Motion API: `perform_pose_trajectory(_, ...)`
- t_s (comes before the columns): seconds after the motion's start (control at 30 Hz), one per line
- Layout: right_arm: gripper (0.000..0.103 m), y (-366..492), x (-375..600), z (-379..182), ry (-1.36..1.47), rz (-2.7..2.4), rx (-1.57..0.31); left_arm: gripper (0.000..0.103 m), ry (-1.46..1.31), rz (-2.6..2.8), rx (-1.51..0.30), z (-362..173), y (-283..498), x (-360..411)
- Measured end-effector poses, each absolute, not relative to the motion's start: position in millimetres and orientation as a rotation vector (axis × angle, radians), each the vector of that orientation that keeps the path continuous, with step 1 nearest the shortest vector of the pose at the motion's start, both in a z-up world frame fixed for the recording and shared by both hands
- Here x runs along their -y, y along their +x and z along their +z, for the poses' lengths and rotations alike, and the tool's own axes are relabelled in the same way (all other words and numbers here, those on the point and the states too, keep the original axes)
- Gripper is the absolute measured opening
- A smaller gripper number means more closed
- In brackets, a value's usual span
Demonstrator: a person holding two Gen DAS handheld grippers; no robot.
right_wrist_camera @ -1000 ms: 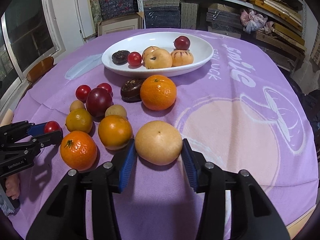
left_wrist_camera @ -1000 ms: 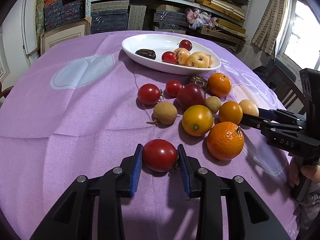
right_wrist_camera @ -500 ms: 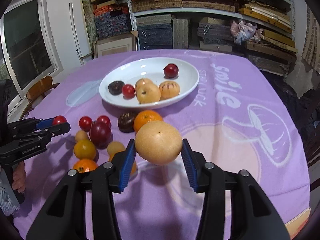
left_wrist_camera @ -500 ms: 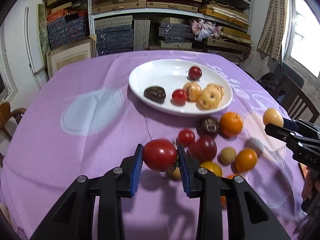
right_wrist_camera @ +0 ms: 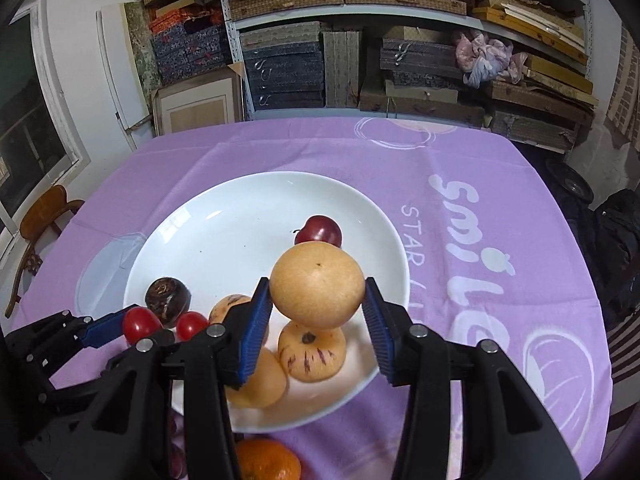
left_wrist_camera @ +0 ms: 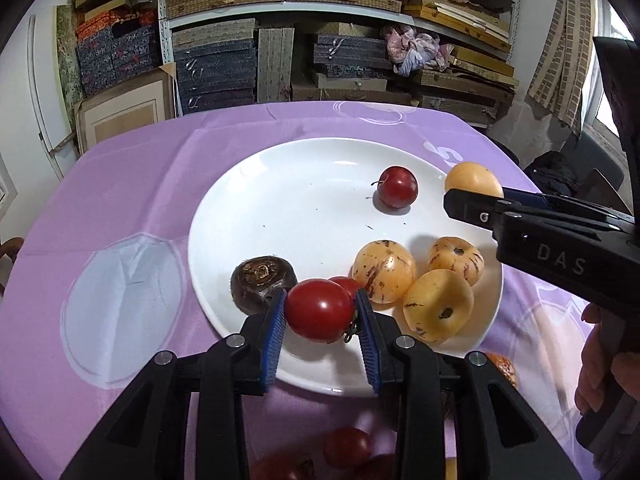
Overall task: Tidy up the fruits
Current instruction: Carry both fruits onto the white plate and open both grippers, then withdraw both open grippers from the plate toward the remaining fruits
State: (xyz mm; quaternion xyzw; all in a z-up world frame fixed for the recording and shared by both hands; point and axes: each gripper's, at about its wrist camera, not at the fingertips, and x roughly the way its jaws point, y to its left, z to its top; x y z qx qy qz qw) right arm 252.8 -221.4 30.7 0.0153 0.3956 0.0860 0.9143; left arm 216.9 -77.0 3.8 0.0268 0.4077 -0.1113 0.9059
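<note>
Over the white plate, already holding several fruits along its near side, the left gripper pinches a red tomato and the right gripper a yellow-orange fruit, while an orange waits beside the near rim and the far half lies bare.

We hold our left gripper tipped downward, and its two blue pads squeeze a red tomato tight. Our right gripper tips downward too, and its blue pads pinch a round yellow fruit. Our two grippers sit near each other, side by side. Our right hand wraps around its black handle.
</note>
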Motion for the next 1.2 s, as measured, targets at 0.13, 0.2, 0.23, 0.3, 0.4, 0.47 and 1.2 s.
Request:
perform_pose_trajectory(0.13, 0.045, 273.6, 213.5, 14.6, 0.017, 0.179, -0.849, 0.037, 0.063, -0.199, -0.810, 1.4, 223.4, 76.4)
perform_pose_trajectory(0.2, 0.046, 278.1, 212.5, 9.7, 0.022, 0.171, -0.848, 0.043, 0.060, -0.195, -0.812, 0.8, 225.1, 75.6)
perform_pose_trajectory(0.23, 0.047, 279.9, 212.5, 9.1, 0.027, 0.173, -0.847, 0.047, 0.058, -0.190, -0.818, 0.4, 225.4, 74.4)
perform_pose_trajectory(0.3, 0.052, 279.7, 212.8, 9.9, 0.036, 0.179, -0.844, 0.059, 0.056, -0.185, -0.821, 0.6, 225.6, 72.0)
perform_pose_trajectory(0.4, 0.056, 268.2, 216.5, 20.8, 0.042, 0.183, -0.811, 0.065, 0.065, -0.178, -0.813, 3.6, 221.0, 69.1)
perform_pose_trajectory(0.47, 0.060, 252.8, 223.3, 33.3, 0.062, 0.189, -0.780, 0.069, 0.056, -0.175, -0.805, 7.8, 214.5, 61.7)
perform_pose_trajectory(1.2, 0.090, 37.8, 282.3, 12.4, 0.161, 0.141, -0.617, 0.082, 0.046, -0.183, -0.812, -1.9, 47.1, 6.0)
